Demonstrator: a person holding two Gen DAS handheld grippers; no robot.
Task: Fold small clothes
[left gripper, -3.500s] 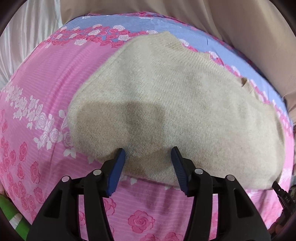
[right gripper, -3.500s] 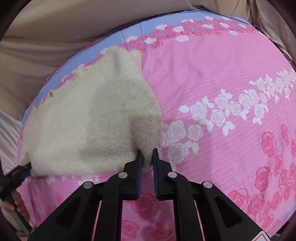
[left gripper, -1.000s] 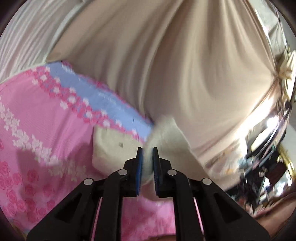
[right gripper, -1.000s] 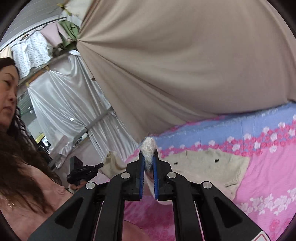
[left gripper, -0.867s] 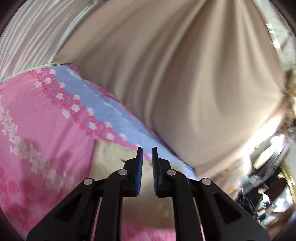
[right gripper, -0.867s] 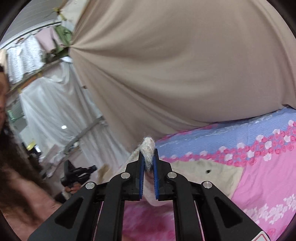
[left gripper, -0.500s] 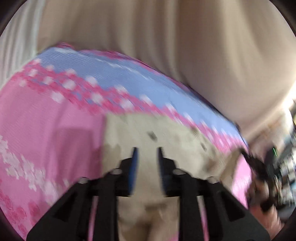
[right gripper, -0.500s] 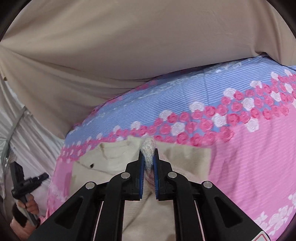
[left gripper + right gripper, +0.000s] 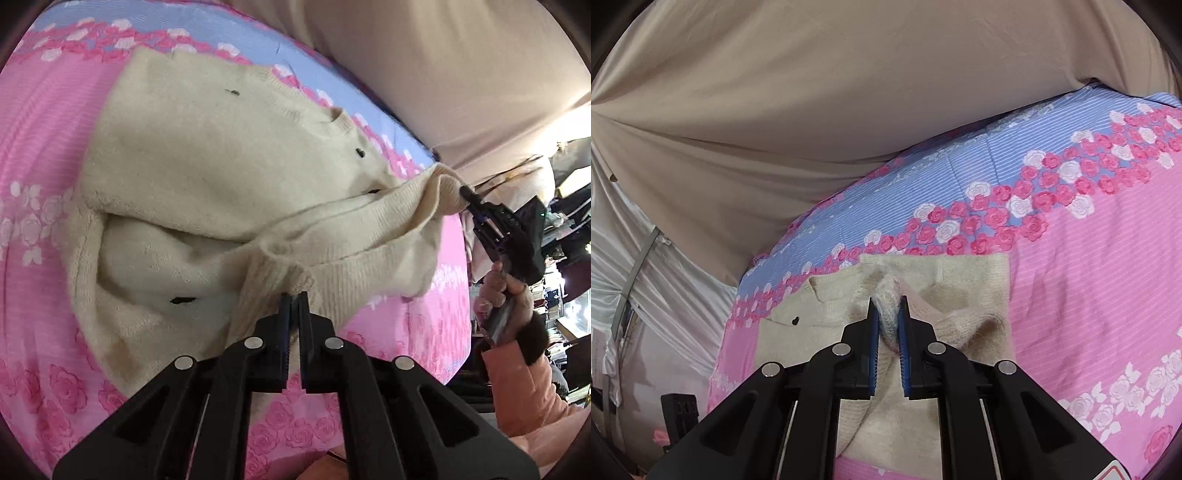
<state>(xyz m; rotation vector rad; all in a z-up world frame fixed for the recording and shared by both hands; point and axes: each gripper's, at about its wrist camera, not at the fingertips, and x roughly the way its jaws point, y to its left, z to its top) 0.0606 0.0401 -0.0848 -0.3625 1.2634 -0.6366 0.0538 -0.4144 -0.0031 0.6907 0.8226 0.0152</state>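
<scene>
My left gripper (image 9: pixel 294 295) has its fingers pressed nearly together on a ribbed edge of the cream sweater (image 9: pixel 207 155), with only a thin sliver of knit between them. My right gripper (image 9: pixel 887 314) is clamped on a thick bunch of the same sweater, a wad of fuzzy knit standing up between its blue pads (image 9: pixel 873 332). From the left wrist camera I can see that right gripper off to the side, its tip buried in a raised corner of the sweater, with my hand (image 9: pixel 498 295) wrapped around its handle. The sweater lies partly spread on the pink rose-print bedsheet (image 9: pixel 40 122), its far edge near the blue band of the sheet. The near part is lifted and stretched between my two grippers, so a loose fold hangs over the flat layer below. A beige curtain (image 9: pixel 849 92) hangs behind the bed.
</scene>
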